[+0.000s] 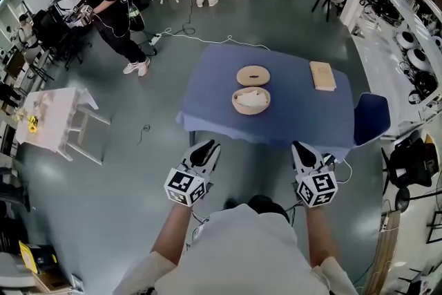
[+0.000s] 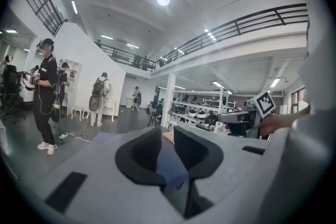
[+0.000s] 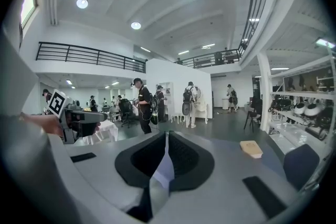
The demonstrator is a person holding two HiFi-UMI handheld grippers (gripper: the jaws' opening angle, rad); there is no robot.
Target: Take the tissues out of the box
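round wooden box [image 1: 237,108] of crumpled white tissues [image 1: 251,99] on blue cloth [image 1: 214,93]; left gripper [image 1: 207,147] jaws half-open, empty; right gripper [image 1: 302,148] jaws together

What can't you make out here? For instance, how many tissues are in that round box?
- Tissue count: in the head view the round box is too small; only a white heap shows.
- The box in the right gripper view: hidden behind the tongs' grey body.
- The wooden block: too small to tell what it is.

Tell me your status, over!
Left gripper open, empty; right gripper shut, empty; both short of the table. Tissues in open round box. Nothing blocking.
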